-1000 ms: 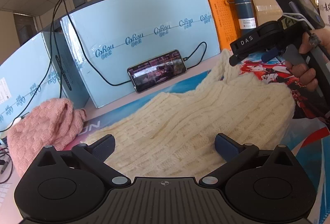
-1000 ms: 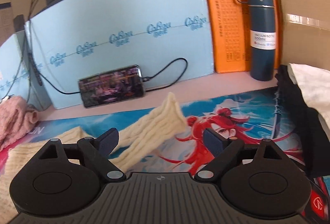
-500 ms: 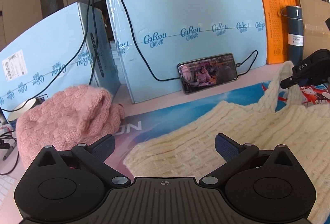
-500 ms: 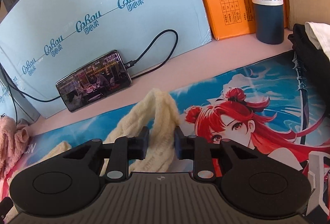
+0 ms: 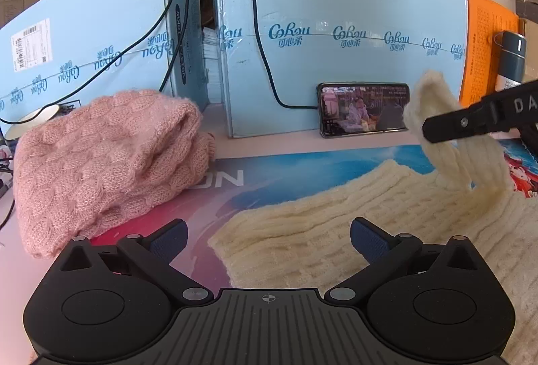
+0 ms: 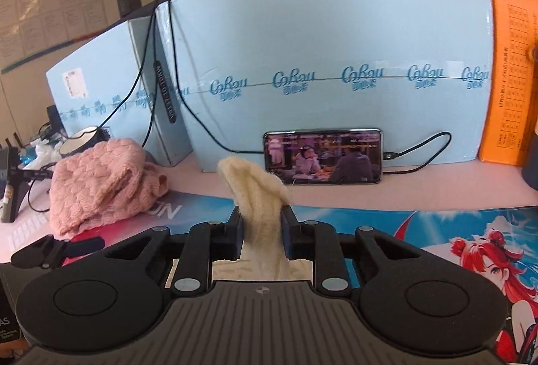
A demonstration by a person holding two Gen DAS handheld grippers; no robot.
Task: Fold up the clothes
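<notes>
A cream knit sweater (image 5: 353, 217) lies spread on the printed desk mat (image 5: 269, 170). My right gripper (image 6: 261, 230) is shut on the sweater's sleeve (image 6: 259, 193) and holds it lifted above the mat. In the left wrist view that sleeve (image 5: 447, 129) hangs from the right gripper's finger (image 5: 470, 121) at the right. My left gripper (image 5: 267, 237) is open and empty, low over the sweater's near left edge. Part of the left gripper (image 6: 57, 249) shows at the left of the right wrist view.
A pink knit sweater (image 5: 101, 160) lies bunched at the left. A phone (image 5: 363, 109) on a cable leans against light blue boxes (image 5: 336, 29) at the back. An orange box (image 6: 511, 79) and a dark flask (image 5: 511, 62) stand at the back right. People sit behind.
My right gripper closed on the cream sleeve, lifted it and carried it left. My left gripper swung left along the sweater and stayed open.
</notes>
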